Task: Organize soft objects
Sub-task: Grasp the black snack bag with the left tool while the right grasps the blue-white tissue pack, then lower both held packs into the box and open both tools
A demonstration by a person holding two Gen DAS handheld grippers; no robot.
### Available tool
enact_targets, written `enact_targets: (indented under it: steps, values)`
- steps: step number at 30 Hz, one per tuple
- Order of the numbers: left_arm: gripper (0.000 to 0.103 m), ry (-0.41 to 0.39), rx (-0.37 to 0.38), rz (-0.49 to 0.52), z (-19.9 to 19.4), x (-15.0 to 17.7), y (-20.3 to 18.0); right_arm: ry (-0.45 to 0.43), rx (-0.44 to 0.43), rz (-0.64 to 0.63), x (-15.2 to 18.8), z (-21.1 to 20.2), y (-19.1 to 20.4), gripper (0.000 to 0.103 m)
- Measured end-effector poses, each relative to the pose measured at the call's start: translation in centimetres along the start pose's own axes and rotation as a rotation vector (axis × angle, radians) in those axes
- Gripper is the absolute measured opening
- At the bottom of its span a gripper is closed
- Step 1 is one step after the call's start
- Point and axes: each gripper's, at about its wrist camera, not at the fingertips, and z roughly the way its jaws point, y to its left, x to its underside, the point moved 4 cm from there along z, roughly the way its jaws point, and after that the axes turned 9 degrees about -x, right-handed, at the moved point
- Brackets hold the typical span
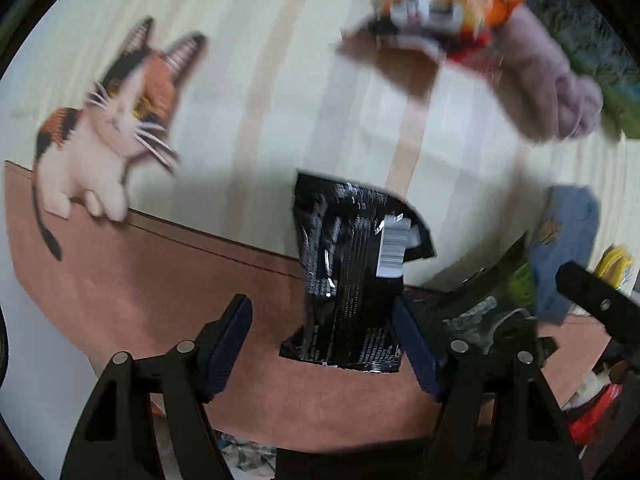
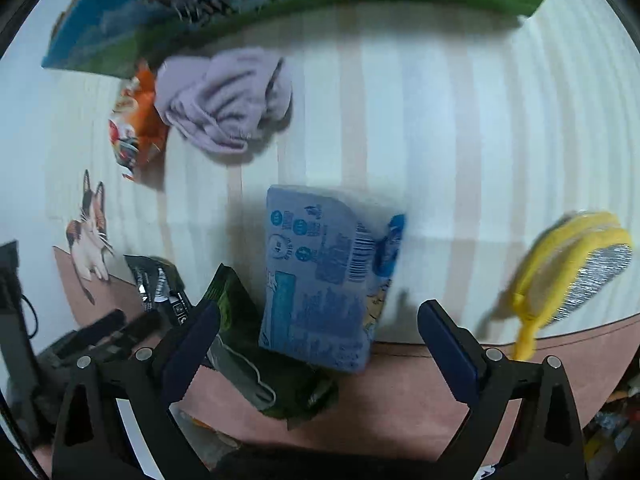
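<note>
My left gripper (image 1: 322, 344) is open. A black foil packet (image 1: 352, 276) lies between and just ahead of its fingers, partly on the brown mat (image 1: 160, 280). My right gripper (image 2: 318, 344) is open. A blue packet (image 2: 328, 280) lies between its fingers, half on the brown mat (image 2: 400, 400). A dark green packet (image 2: 260, 360) lies beside the right gripper's left finger. A plush cat (image 1: 108, 132) sits at the mat's far left edge; it also shows in the right wrist view (image 2: 90, 232). A lilac towel (image 2: 228, 100) lies crumpled farther back.
An orange snack bag (image 2: 134, 124) lies beside the towel. A yellow sponge scrubber (image 2: 572, 268) lies to the right. A picture box (image 2: 280, 0) stands along the back of the striped white surface. The other gripper (image 1: 596, 304) reaches in from the right.
</note>
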Motion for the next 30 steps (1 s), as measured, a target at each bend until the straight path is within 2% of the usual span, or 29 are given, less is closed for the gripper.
enact_targets:
  steps: [6,10,11,12,13,15,17,20,26,30]
  values:
    - [0.074,-0.002,-0.017,0.032,1.0,0.5,-1.8,0.029,0.009,0.003,0.2,1.3,0.4,0.1]
    - [0.072,-0.006,-0.016,0.036,1.4,0.4,-2.9,0.04,0.01,0.01,0.1,2.2,0.7,0.095]
    - [0.07,-0.007,-0.01,0.033,1.6,0.3,-2.9,0.04,0.014,0.012,0.1,2.4,0.8,0.094]
    - [0.064,-0.007,0.008,0.03,1.6,0.4,-3.1,0.04,0.02,0.01,0.1,2.7,1.0,0.093]
    - [0.061,-0.004,0.023,0.026,1.6,0.5,-3.1,0.038,0.028,0.008,0.1,2.8,1.1,0.089]
    - [0.048,-0.009,0.021,0.019,1.3,0.6,-3.0,0.018,0.055,0.002,0.1,2.5,1.1,0.081]
    - [0.047,-0.021,0.001,0.01,1.1,0.8,-2.7,0.0,0.076,-0.008,0.0,2.3,1.2,0.066]
    - [0.046,-0.021,0.005,-0.005,1.2,1.0,-2.4,0.001,0.075,-0.003,0.0,1.9,0.8,0.056]
    - [0.043,-0.044,0.005,-0.017,0.1,1.4,-2.3,0.009,0.063,-0.02,0.3,1.1,0.1,0.048]
    - [0.043,-0.096,0.032,-0.017,-2.6,1.4,-1.4,0.017,0.031,-0.033,0.7,-0.2,-0.3,0.046]
